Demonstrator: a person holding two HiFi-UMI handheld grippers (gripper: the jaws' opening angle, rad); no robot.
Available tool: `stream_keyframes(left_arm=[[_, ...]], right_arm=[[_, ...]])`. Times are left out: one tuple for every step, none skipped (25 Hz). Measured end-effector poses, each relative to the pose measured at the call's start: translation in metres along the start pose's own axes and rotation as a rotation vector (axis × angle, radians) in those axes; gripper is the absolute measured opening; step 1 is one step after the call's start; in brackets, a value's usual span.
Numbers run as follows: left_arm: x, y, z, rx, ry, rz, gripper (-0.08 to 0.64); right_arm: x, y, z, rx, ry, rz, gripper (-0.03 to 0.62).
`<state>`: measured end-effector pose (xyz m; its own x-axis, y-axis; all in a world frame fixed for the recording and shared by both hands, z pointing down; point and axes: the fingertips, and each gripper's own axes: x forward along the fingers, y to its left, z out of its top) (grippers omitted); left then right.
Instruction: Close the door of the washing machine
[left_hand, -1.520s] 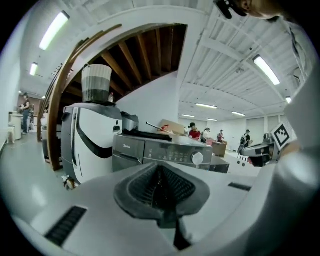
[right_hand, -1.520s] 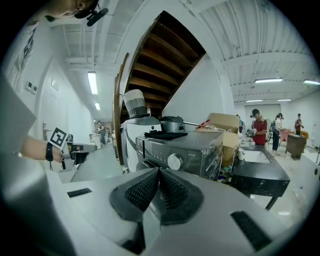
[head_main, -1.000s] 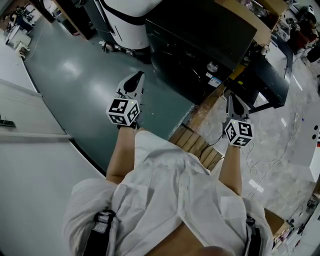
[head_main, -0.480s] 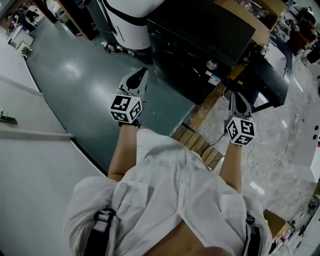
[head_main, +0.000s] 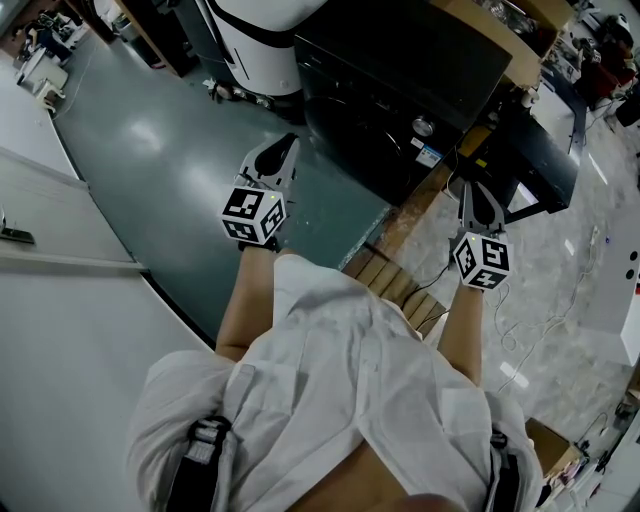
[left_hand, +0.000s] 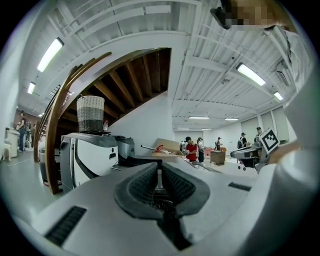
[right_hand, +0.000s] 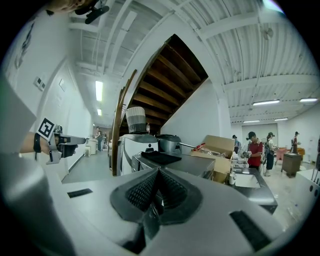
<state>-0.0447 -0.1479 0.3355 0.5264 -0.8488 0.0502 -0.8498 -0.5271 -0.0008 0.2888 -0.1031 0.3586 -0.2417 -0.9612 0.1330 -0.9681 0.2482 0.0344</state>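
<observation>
The washing machine (head_main: 400, 80) is a black box at the top middle of the head view, with a round knob (head_main: 425, 130) on its front. A dark flat panel (head_main: 535, 160) juts out at its right side; whether this is the door I cannot tell. My left gripper (head_main: 280, 143) is held out short of the machine's left front corner, shut and empty (left_hand: 159, 172). My right gripper (head_main: 468, 186) hovers just before the machine's right front, near the panel, with its pads closed together on nothing (right_hand: 159, 172). The machine's dark top (right_hand: 167, 159) lies ahead of it.
A white machine (head_main: 262, 45) stands left of the black one. A wooden pallet (head_main: 395, 285) lies on the floor below my hands, with cables (head_main: 540, 320) trailing to the right. A cardboard box (right_hand: 217, 147) sits behind the machine. A white wall (head_main: 60, 300) is at left. People stand far off.
Both grippers have drifted a little up and toward the machine since the earliest frame, then held still. Their jaws stay as they were.
</observation>
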Motion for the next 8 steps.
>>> stream_keyframes(left_arm=[[0.0001, -0.0012, 0.0002, 0.001, 0.000, -0.001, 0.034], [0.0005, -0.0023, 0.0002, 0.001, 0.000, -0.002, 0.034], [0.0010, -0.0033, 0.0002, 0.001, 0.001, -0.003, 0.034], [0.0014, -0.0042, 0.0001, 0.001, 0.002, -0.004, 0.034], [0.0015, -0.0050, 0.0002, 0.001, 0.003, -0.004, 0.034], [0.0014, -0.0057, 0.0004, 0.001, 0.003, -0.005, 0.034], [0.0011, -0.0063, 0.0008, 0.001, 0.003, -0.006, 0.034], [0.0008, -0.0070, 0.0013, 0.001, 0.002, -0.006, 0.034]], right_arm=[[-0.0011, -0.0006, -0.0003, 0.000, 0.001, -0.001, 0.026], [-0.0019, -0.0013, -0.0004, 0.000, 0.001, -0.003, 0.026], [-0.0026, -0.0021, -0.0003, -0.001, 0.001, -0.004, 0.026], [-0.0033, -0.0027, 0.0000, -0.002, 0.000, -0.005, 0.026], [-0.0040, -0.0030, 0.0004, -0.002, -0.001, -0.005, 0.026], [-0.0048, -0.0031, 0.0009, -0.003, -0.001, -0.006, 0.026], [-0.0055, -0.0031, 0.0014, -0.003, -0.002, -0.006, 0.026], [-0.0063, -0.0029, 0.0020, -0.004, -0.003, -0.006, 0.026]])
